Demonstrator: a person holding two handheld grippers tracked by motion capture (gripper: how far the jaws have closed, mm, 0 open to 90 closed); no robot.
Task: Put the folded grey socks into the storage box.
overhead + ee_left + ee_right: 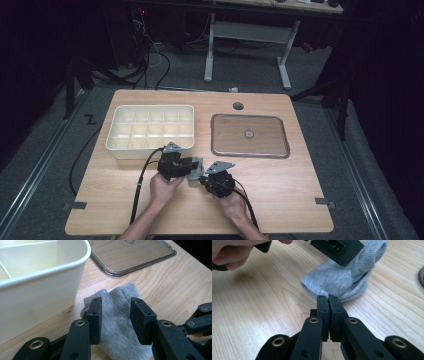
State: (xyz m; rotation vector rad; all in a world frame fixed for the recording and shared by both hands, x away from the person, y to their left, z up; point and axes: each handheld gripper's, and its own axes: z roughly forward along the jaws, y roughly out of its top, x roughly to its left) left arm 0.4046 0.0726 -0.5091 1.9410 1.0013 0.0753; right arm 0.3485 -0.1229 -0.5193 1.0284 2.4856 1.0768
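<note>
text: none legible | labels: none | numbers: none

Left tongs [116, 323] stand parted, right tongs [328, 302] are pinched together, tips nearly meeting.

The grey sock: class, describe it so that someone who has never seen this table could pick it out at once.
Start at the cream divided box on the wooden table. Just below its near right corner, between the two grippers, lies the grey sock. It is the one soft, crumpled knitted thing among hard plastic ones.

A dim lab: lone wooden test table [280, 200], floor cables [155, 60], desk frame [247, 32] behind.
</note>
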